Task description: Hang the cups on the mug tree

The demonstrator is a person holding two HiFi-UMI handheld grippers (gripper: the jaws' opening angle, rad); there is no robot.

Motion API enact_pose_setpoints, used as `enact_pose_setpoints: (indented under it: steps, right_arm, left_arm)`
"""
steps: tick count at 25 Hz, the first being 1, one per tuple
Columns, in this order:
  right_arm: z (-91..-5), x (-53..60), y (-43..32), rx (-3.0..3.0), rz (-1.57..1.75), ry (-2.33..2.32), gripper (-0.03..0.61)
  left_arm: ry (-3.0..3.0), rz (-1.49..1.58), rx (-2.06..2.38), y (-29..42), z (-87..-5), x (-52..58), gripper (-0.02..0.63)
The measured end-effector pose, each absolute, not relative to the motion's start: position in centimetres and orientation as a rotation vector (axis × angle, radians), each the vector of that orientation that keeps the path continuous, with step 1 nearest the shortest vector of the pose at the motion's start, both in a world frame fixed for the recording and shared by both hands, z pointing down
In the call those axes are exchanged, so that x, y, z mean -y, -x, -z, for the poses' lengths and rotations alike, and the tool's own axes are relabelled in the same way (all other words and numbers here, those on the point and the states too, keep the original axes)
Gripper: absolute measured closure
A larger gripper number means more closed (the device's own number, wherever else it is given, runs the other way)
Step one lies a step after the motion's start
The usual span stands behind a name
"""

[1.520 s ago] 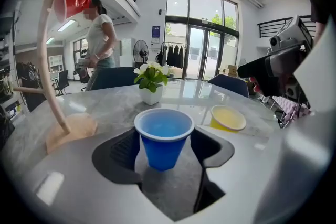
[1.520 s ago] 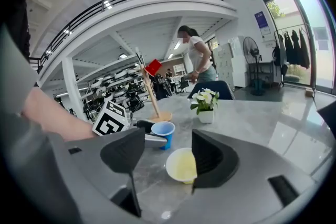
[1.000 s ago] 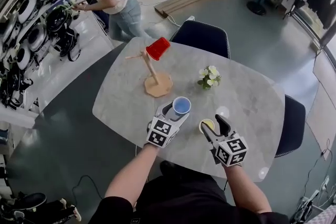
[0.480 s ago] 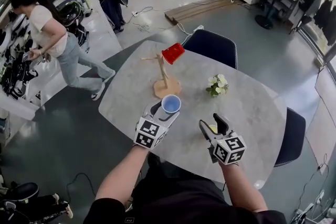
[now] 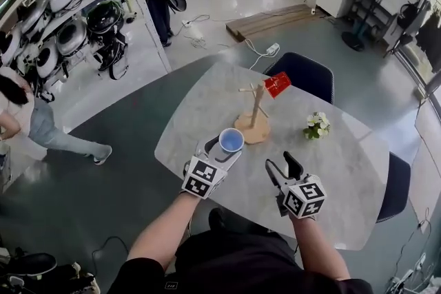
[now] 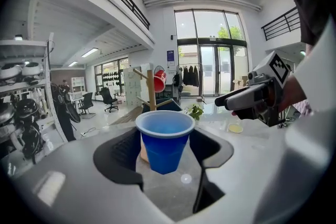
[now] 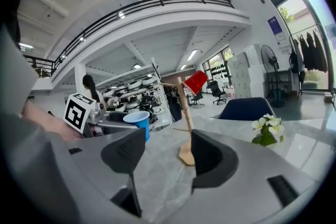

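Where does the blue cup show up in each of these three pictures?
Head view: blue cup just below centre, held in the left gripper.
Left gripper view: blue cup dead centre, between the jaws.
Right gripper view: blue cup left of centre, above the left-hand jaw.
Shared landmark: the wooden mug tree carrying a red cup.

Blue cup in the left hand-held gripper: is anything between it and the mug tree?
Nothing visible does. Bare table lies between the blue cup and the mug tree. The red cup hangs on its right peg, and the flowers stand off to the right.
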State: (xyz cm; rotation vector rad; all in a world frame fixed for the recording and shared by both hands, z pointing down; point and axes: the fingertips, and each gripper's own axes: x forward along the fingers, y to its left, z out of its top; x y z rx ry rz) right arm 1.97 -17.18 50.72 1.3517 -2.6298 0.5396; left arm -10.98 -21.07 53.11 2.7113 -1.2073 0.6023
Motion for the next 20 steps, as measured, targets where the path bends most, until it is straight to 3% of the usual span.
enact_pose_setpoints:
  steps: [8,20]
  right_arm:
    - [-49.9,18.2,4.2,2.579,-0.488,-1.421,0.304]
    - [-50.0,22.4,5.5,2.592,-0.502,-1.384,0.314]
  left_arm:
    - [-2.740,-0.588,1.143,16.9,-53.5,22.6,0.314]
    - [-2.666,-0.673,1.111,16.4,-56.9,26.7,0.314]
